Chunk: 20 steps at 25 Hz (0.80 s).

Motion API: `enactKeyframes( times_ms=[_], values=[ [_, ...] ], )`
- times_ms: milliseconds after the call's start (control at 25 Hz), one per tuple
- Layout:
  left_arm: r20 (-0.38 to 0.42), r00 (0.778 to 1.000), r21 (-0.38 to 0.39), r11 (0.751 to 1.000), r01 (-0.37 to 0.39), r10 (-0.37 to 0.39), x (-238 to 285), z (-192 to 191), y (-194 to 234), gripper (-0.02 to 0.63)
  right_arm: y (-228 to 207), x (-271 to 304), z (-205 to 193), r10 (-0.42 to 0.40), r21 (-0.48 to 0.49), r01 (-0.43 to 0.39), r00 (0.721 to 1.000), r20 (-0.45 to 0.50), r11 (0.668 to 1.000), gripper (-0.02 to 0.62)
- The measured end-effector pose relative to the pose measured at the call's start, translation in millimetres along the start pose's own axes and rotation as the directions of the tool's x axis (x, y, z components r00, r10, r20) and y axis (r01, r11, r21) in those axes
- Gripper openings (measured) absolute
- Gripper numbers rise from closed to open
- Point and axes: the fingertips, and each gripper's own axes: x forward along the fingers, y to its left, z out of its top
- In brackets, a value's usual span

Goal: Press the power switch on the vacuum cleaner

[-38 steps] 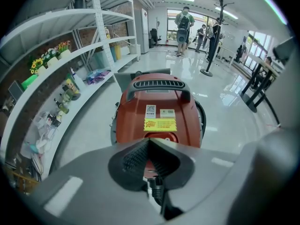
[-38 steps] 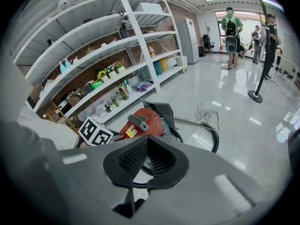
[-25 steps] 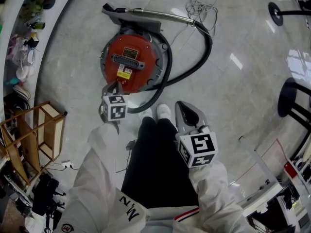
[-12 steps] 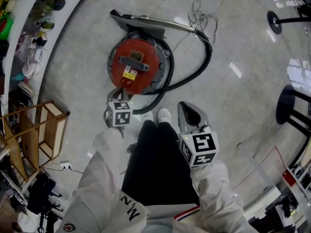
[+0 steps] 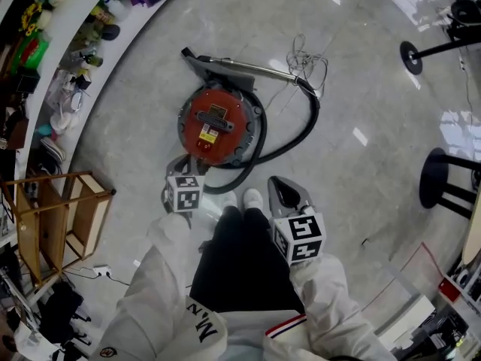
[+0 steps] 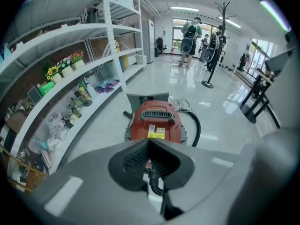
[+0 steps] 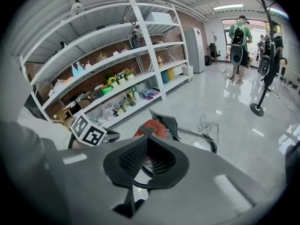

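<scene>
The red round vacuum cleaner (image 5: 218, 125) lies on the pale floor, its black hose (image 5: 304, 130) looping round its right side to a metal wand (image 5: 248, 68). My left gripper (image 5: 180, 164) hangs just short of the vacuum's near edge, apart from it, jaws shut on nothing. In the left gripper view the vacuum (image 6: 158, 123) shows straight ahead beyond the closed left gripper (image 6: 149, 140). My right gripper (image 5: 275, 183) is held over the person's shoes, also shut and empty. In the right gripper view the vacuum (image 7: 151, 128) sits just above the closed right gripper (image 7: 146, 138).
Curved white shelves (image 5: 71, 59) full of small goods line the left. A wooden rack (image 5: 64, 209) stands at lower left, black stools (image 5: 443, 179) at the right, a stand base (image 5: 409, 51) far right. A loose cable coil (image 5: 308, 55) lies by the wand. People (image 6: 190, 32) stand far off.
The left gripper has drawn back from the vacuum's near rim. The head view has risen, so the vacuum looks smaller and farther. The right gripper has hardly moved.
</scene>
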Motion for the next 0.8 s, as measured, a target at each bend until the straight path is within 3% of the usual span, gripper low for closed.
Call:
enactKeyframes(
  times_ms=[600, 800],
  values=[
    [0.093, 0.995, -0.066, 0.998, -0.014, 0.020, -82, 26, 24, 0.000, 23, -47, 56, -0.023, -0.081, 0.031, 0.995, 0.098, 0.996, 0.000],
    [0.159, 0.987, -0.078, 0.997, -0.016, 0.029, -119, 53, 26, 0.000, 33, -58, 66, -0.010, -0.099, 0.021, 0.993, 0.116, 0.995, 0.000]
  ],
)
